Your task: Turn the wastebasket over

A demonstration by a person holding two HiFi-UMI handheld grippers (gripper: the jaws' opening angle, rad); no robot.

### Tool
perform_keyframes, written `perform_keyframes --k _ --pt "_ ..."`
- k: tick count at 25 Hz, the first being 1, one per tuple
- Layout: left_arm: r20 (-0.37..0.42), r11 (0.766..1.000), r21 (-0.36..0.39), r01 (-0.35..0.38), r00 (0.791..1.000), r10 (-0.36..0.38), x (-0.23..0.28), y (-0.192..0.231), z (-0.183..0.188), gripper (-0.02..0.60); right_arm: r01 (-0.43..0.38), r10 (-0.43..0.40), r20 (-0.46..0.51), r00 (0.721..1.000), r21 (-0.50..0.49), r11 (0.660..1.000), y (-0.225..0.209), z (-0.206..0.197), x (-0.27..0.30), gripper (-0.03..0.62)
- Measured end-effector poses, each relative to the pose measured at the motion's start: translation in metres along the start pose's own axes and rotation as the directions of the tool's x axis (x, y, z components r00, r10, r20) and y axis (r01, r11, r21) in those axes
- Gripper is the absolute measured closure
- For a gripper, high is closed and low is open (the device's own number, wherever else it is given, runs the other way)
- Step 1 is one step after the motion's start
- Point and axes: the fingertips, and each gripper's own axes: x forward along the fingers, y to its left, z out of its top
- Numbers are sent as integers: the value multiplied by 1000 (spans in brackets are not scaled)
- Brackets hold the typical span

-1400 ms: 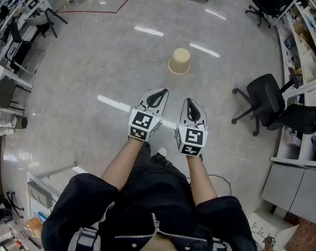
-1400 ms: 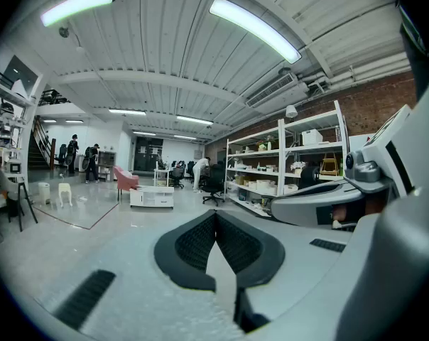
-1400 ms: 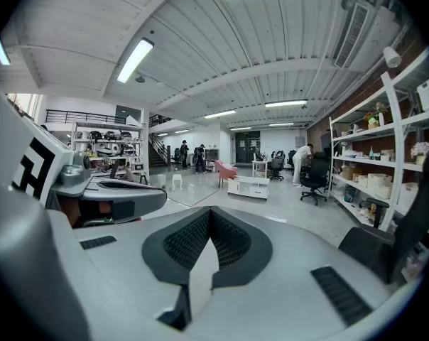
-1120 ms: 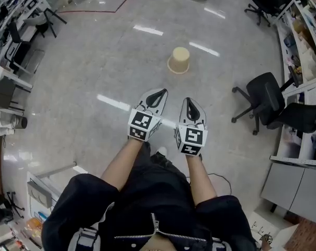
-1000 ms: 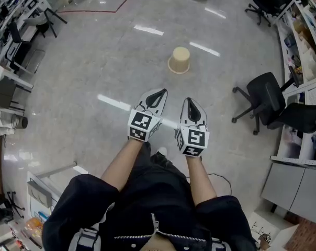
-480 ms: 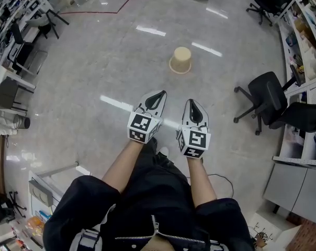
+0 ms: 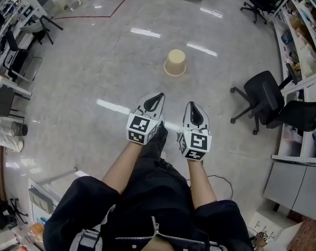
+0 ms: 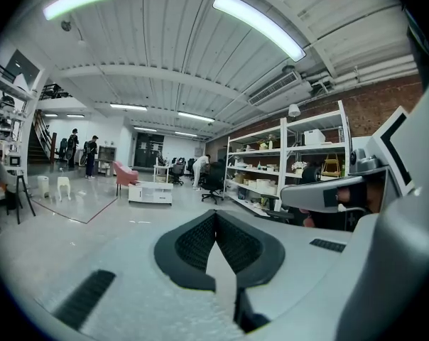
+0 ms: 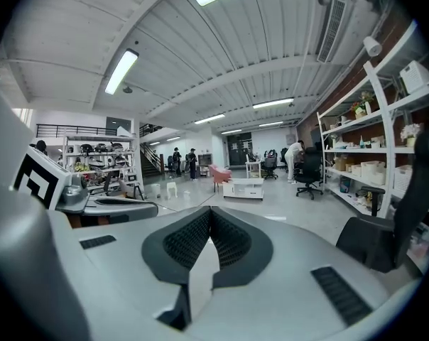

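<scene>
The wastebasket [image 7: 175, 63] stands, seemingly mouth down, on the open middle of the floor [image 7: 90, 61], well ahead of both grippers. The left gripper [image 7: 158, 95] and right gripper [image 7: 192, 105] are empty with jaws pressed together, so this looks like the approach. Next they need to get close, spread the jaws and take the rim to flip it.

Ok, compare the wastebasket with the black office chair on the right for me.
The wastebasket is beige; the office chair is black and clearly bigger. The wastebasket seems to sit mouth down, wide rim on the floor; the chair stands upright on its wheeled base. The wastebasket is out in the open; the chair is beside the shelves. Both rest on the floor, untouched.
</scene>
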Motion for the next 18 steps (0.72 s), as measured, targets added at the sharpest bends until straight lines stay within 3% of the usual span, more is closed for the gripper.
perform_keyframes --k 18 --pt "-54 999 -33 21 998 -23 115 52 -8 575 -26 25 -63 998 -16 1000 -43 0 111 585"
